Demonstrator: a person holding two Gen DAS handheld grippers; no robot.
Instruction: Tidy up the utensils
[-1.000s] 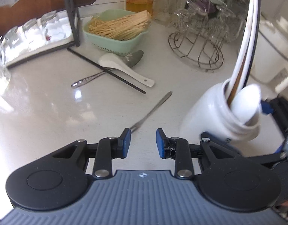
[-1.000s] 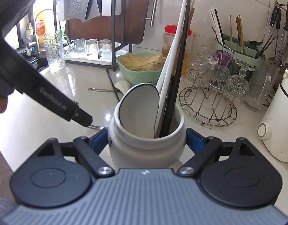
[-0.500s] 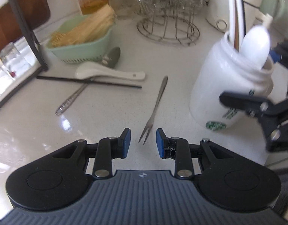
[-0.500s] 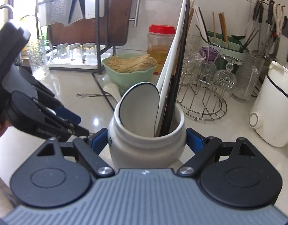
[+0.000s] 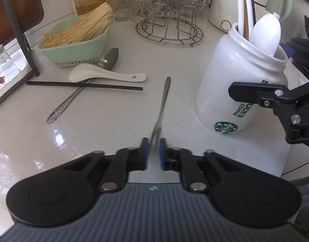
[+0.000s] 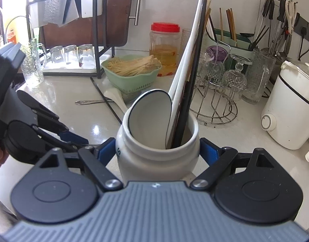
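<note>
The small metal fork (image 5: 162, 102) lies on the pale speckled counter (image 5: 106, 121), tines toward the camera and its thin handle pointing away, just left of the white jar (image 5: 233, 84). The left gripper (image 5: 153, 151) has its blue pads on either side of the tine end and its jaws are closing; a sliver of gap remains on each side, so the pads do not yet seem to press the metal. Taking it by the tines looks like a way to leave the handle free to drop into the jar. The fork is slim, shiny and two-pronged, blurred where it passes between the pads. The right gripper (image 6: 157, 151) is clamped across the jar's neck, one blue pad on each side, probably to steady it as a holder while utensils go in. The jar is glossy white ceramic with a green logo, and already holds a white ladle-like spoon (image 6: 150, 115) and several long chopsticks (image 6: 191, 70) leaning against its rim. Farther left on the counter, well apart from the fork, a white soup spoon (image 5: 106, 76), a metal spoon (image 5: 84, 88) and a single black chopstick (image 5: 84, 86) lie crossed, apparently yet to be collected. Behind them sits a green basket (image 5: 74, 50) of pale sticks.
</note>
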